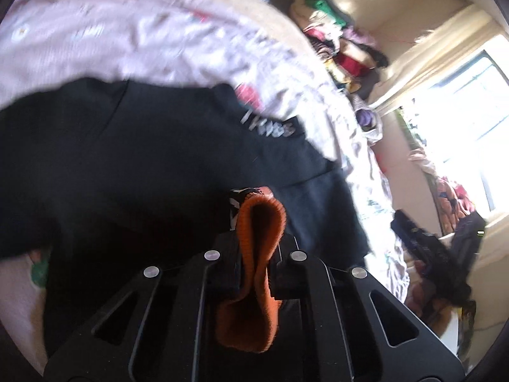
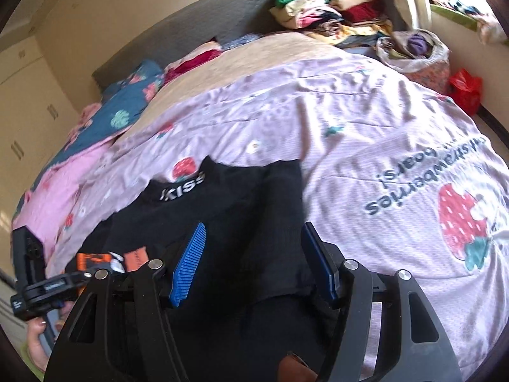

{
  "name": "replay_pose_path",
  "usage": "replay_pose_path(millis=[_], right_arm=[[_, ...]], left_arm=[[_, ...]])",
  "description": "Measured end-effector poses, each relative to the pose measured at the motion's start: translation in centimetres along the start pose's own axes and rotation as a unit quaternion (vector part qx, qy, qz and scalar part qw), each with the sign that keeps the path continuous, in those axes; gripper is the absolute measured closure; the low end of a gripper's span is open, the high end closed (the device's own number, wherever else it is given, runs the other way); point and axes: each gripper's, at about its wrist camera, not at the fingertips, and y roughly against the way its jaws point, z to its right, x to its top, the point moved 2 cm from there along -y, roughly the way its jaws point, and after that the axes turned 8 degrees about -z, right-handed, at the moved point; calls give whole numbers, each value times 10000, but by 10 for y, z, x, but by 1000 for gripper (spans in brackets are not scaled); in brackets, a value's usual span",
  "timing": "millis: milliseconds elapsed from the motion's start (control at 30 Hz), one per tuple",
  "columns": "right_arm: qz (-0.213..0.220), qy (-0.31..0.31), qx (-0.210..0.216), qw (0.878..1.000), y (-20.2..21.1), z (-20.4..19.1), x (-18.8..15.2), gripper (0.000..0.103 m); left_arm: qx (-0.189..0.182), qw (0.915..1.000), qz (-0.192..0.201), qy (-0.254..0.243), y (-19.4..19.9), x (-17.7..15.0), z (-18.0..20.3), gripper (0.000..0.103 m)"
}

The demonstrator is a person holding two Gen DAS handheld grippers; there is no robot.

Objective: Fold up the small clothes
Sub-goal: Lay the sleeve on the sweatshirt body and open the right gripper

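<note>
A black garment (image 2: 222, 210) with white lettering lies spread on the pink strawberry bedspread (image 2: 350, 121); it also fills the left wrist view (image 1: 127, 159). My left gripper (image 1: 257, 238) is shut on an orange ribbed cuff (image 1: 254, 270) at the garment's edge. It also shows at the lower left of the right wrist view (image 2: 105, 262). My right gripper (image 2: 251, 261) is open, its blue pads (image 2: 187, 264) on either side of the garment's right part, just above the cloth.
A stack of folded clothes (image 2: 334, 9) sits at the bed's far corner, with a plastic bag (image 2: 416, 51) and a red bag (image 2: 464, 89) beside it. Blue floral pillows (image 2: 127, 105) lie at the far left. More clothes (image 1: 445, 248) are piled under the window.
</note>
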Motion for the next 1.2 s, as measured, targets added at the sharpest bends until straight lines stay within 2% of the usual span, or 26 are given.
replay_pose_path(millis=[100,267,533,767,900,1033,1067,1200], right_arm=[[11,-55,-27,10000,0,3,1,42],[5,77,-99,9999,-1,-5,0,42],[121,461,-258,9985,6,-25,-2,42],[139,522,-543,9971,1,-18,0,42],[35,608,-607,9963,-10,-20,-3,42],[-168,779,-553,9953,-26,-31,-10,42],[-225,815,-520,9951,-30,-34,-12,42],[-453,953,-383,9937,-47,-46,-19,42]], left_arm=[[-53,9993,235,-278,16,12,18,102],[260,9962,558,-610,31,23,32,102],[398,9974,467,-391,25,24,10,102],[543,9972,421,-302,19,25,-5,102],[681,9963,470,-245,20,26,-14,100],[1024,9921,683,-244,31,23,-20,89],[1080,9911,726,-275,34,22,-21,89],[1092,9910,680,-378,37,20,-18,88]])
